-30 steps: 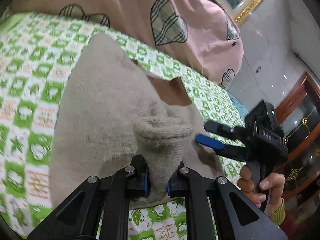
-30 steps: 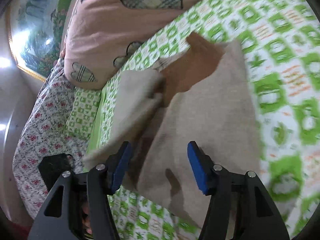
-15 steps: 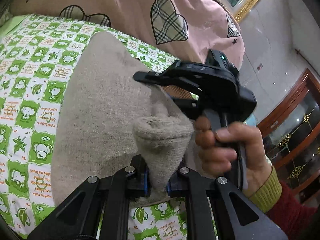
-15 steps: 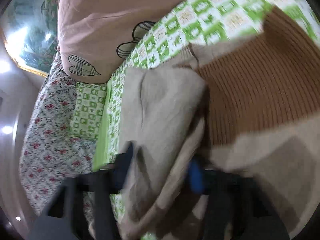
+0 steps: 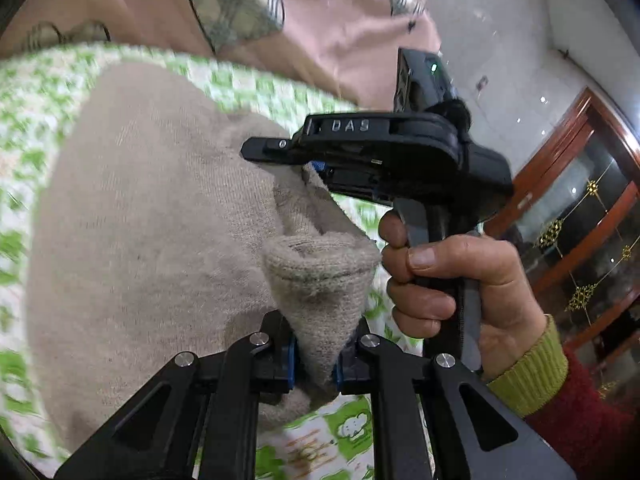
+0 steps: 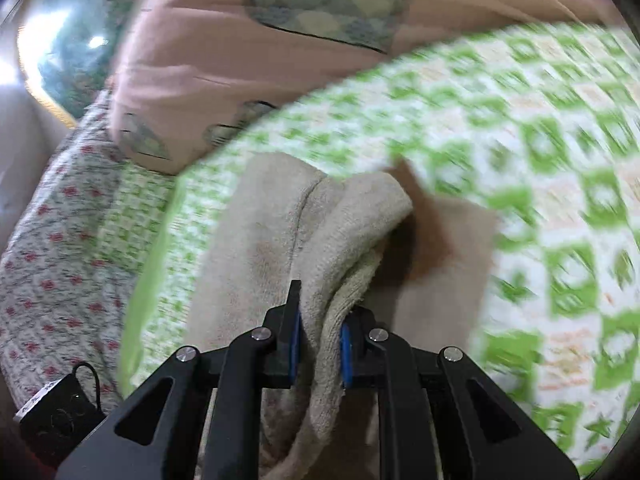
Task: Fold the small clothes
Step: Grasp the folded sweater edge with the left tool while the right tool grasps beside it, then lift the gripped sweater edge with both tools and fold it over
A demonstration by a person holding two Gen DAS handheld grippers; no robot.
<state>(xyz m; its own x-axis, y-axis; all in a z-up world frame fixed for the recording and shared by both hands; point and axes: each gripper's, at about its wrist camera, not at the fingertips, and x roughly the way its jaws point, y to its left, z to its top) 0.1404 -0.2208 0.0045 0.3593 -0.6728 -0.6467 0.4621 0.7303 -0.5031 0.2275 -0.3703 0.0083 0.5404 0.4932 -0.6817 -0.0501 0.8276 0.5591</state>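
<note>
Three raised letters, "DAS", mark the right gripper [image 5: 316, 168], held by a hand [image 5: 452, 292]; its jaws are closing on the beige knit garment [image 5: 152, 240]. Left gripper [image 5: 314, 354] clamps a fold between its pads.

A bedroom in a home, seen from over the bed.

A green-and-white checked sheet [image 6: 500, 128] printed with cartoon animals is covering the bed across the 3 to 6 o'clock side of the right wrist view, and a pink quilt with plaid hearts [image 5: 248, 12] is lying bunched along its 12 o'clock edge. A floral quilted cover [image 6: 52, 240] is showing at 9 o'clock, a gilt-framed picture [image 6: 56, 60] is hanging at 10 o'clock, and a glass-fronted dark wood cabinet [image 5: 580, 216] is standing at 3 o'clock against glossy pale wall tiles [image 5: 500, 40].
</note>
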